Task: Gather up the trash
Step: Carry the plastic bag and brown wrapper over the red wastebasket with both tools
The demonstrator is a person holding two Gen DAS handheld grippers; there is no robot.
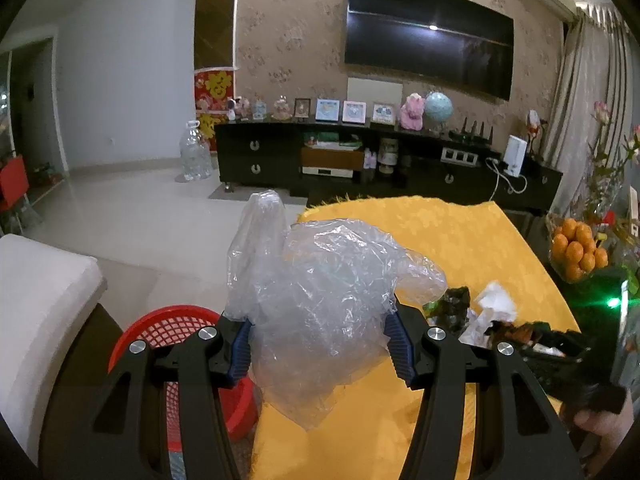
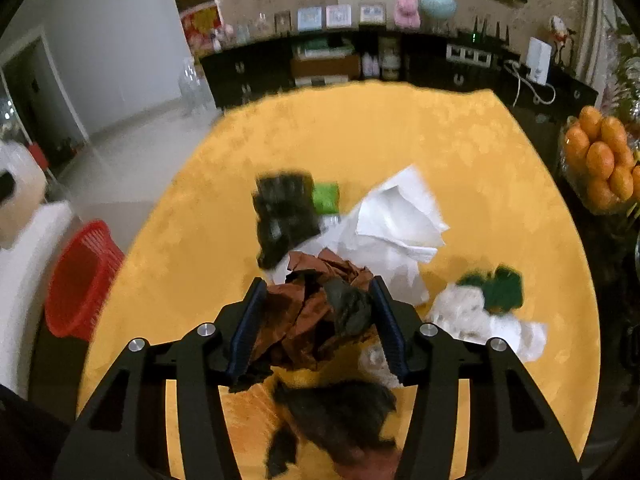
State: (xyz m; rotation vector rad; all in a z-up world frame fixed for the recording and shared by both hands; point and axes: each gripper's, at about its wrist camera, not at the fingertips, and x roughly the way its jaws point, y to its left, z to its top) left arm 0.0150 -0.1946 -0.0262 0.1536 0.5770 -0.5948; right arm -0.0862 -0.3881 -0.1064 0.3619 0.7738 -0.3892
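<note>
While left gripper [image 1: 320,344] pinches crumpled clear plastic bag [image 1: 320,292] between its jaws, right gripper [image 2: 316,328] clamps crumpled brown paper wrapper [image 2: 308,316] between its pads

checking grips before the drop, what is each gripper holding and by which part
The left gripper clamps a crumpled clear plastic bag across its bunched middle. The right gripper is closed on a crumpled brown wrapper by its two sides.

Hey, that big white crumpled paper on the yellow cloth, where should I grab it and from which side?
Probably grip the white paper at its raised folded peak, coming down from above with the tongs straddling the ridge. It stands clear of the yellow cloth, while its lower edge is tucked under the brown wrapper.
</note>
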